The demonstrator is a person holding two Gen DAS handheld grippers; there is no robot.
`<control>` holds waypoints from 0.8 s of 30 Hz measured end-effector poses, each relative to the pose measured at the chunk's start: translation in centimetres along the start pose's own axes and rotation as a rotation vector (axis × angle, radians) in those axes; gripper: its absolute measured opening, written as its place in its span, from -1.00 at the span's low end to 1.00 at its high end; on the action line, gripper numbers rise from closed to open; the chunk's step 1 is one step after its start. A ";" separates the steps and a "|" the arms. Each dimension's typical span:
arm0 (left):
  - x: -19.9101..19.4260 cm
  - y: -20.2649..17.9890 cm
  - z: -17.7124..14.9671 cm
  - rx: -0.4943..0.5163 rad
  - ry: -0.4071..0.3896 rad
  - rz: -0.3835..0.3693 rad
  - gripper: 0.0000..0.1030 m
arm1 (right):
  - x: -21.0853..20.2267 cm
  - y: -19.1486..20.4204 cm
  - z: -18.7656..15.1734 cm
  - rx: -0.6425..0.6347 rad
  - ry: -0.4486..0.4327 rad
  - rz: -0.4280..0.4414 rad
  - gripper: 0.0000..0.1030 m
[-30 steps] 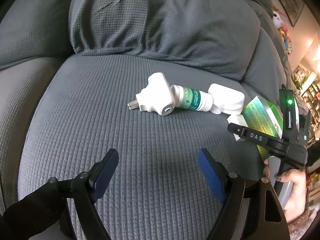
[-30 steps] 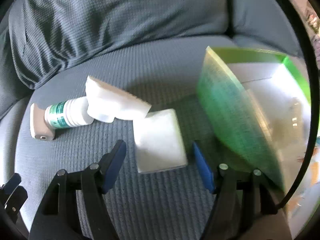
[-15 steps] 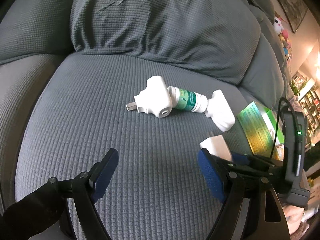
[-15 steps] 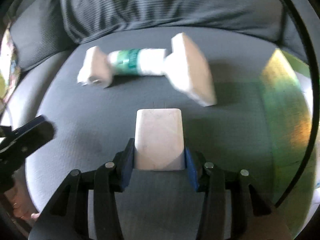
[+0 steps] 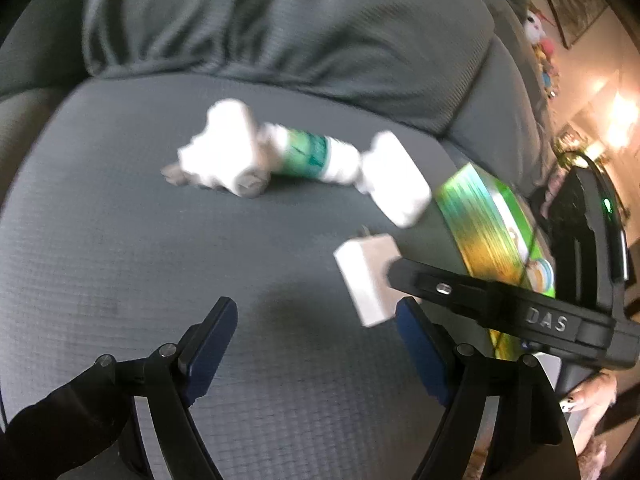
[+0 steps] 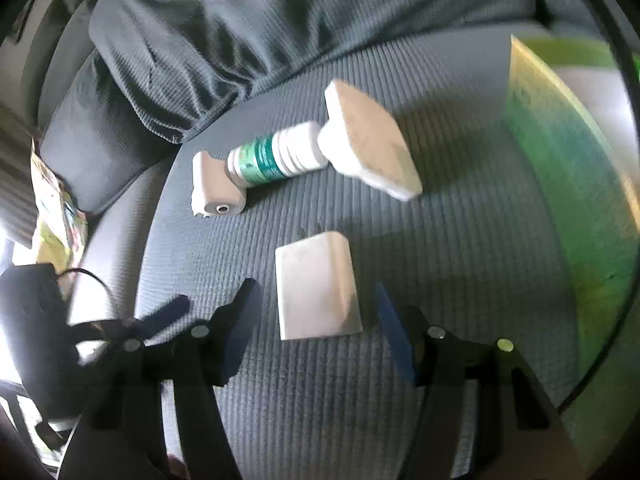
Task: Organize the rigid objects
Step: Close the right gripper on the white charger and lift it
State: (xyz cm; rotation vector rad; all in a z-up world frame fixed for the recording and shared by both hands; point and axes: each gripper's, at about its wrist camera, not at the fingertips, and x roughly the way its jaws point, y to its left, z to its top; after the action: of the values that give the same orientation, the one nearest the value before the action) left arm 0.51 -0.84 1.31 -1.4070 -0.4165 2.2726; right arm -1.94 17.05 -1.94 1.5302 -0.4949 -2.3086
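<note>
A small white charger block (image 6: pixel 318 286) lies flat on the grey sofa seat (image 6: pixel 460 248), between the jaws of my right gripper (image 6: pixel 316 304). Those jaws are opening and there is a gap on each side of the block. In the left wrist view the same block (image 5: pixel 366 280) shows beside one of the right gripper's fingers (image 5: pixel 440 288). Farther back lie a white plug adapter (image 6: pixel 214 190), a green-labelled bottle (image 6: pixel 272 156) and a larger white block (image 6: pixel 368 148), end to end in a row. My left gripper (image 5: pixel 314 316) stands open over bare cushion, holding nothing.
An open green box (image 6: pixel 568 168) stands at the right edge of the seat, also seen as the green box (image 5: pixel 492 232) in the left wrist view. The back cushion (image 5: pixel 280 32) rises behind the row. A hand (image 5: pixel 588 396) holds the right gripper's handle.
The right gripper shut on the small white block and carried it leftward away from the green box. Its jaws have now parted from the block. The left gripper drifted slightly, still open.
</note>
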 end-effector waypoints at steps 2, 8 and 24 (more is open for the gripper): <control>1.1 -0.8 -0.1 0.004 0.032 -0.018 0.59 | 0.6 0.0 0.0 0.005 0.020 0.003 -0.02; 3.0 -3.4 -0.4 0.083 0.047 -0.042 0.32 | 1.6 -0.1 0.4 -0.002 0.037 0.007 -0.07; 0.0 -10.2 -0.6 0.270 -0.096 -0.065 -0.05 | -5.1 -0.2 -0.8 -0.036 -0.173 -0.014 -0.09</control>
State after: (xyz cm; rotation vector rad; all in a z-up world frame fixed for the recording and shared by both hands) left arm 3.07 7.97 5.82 -1.1379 -0.1727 2.2507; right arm 0.70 19.47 1.83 1.3282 -0.4844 -2.4597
